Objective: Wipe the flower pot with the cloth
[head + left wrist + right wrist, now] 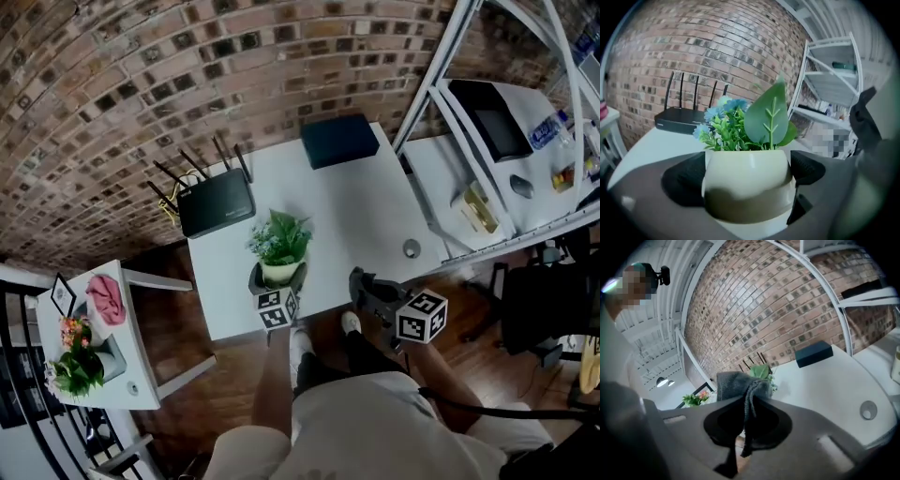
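A cream flower pot (pixel 281 271) with green leaves and blue flowers stands at the front edge of the white table (pixel 347 216). My left gripper (pixel 278 277) has a jaw on each side of it. In the left gripper view both black pads (pixel 685 180) press against the sides of the flower pot (pixel 747 171). To the right of the pot, off the table's front edge, my right gripper (pixel 362 284) is shut on a dark grey cloth (pixel 737 384). The cloth bunches up between the jaws of the right gripper (pixel 747 405) and hangs below them.
A black router (pixel 217 202) with antennas and a dark blue box (pixel 339 141) sit at the back of the table, and a small round silver disc (pixel 411 248) lies at its right. A white shelf frame (pixel 441 84) stands to the right. A side table (pixel 131 375) at left holds a pink cloth (pixel 106 298) and flowers.
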`<state>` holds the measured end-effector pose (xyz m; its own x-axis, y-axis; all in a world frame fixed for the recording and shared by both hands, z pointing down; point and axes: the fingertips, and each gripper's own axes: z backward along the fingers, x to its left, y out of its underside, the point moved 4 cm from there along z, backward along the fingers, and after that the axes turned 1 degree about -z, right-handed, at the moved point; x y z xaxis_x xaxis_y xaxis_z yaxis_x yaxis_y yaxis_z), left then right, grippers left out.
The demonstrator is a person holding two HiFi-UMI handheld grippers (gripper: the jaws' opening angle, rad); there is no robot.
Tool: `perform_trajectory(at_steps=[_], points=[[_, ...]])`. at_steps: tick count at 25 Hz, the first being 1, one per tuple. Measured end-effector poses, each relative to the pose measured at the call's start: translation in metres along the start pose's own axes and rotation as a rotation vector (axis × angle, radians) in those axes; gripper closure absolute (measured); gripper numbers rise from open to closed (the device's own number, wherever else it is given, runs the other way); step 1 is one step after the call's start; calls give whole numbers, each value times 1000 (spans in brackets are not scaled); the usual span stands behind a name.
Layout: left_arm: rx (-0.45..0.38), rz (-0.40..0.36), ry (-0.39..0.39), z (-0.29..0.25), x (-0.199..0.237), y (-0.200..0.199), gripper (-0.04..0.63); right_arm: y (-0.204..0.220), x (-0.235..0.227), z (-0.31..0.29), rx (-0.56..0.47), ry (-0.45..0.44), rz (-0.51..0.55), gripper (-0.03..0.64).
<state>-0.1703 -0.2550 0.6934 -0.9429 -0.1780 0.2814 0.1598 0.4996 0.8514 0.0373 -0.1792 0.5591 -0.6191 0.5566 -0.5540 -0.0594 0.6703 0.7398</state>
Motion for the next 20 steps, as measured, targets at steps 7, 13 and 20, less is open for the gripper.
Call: perform_trajectory(at_steps=[7,13,20], points=[[57,-220,-115,-9,-8,54,-7,18,-3,4,37,-37,-21,614],[137,-176,-93,8,-22,77,-35,5,-22,11,40,-96,14,614],[65,-50,-218,88,-52,83,-34,13,-43,7,83,-148,144,614]])
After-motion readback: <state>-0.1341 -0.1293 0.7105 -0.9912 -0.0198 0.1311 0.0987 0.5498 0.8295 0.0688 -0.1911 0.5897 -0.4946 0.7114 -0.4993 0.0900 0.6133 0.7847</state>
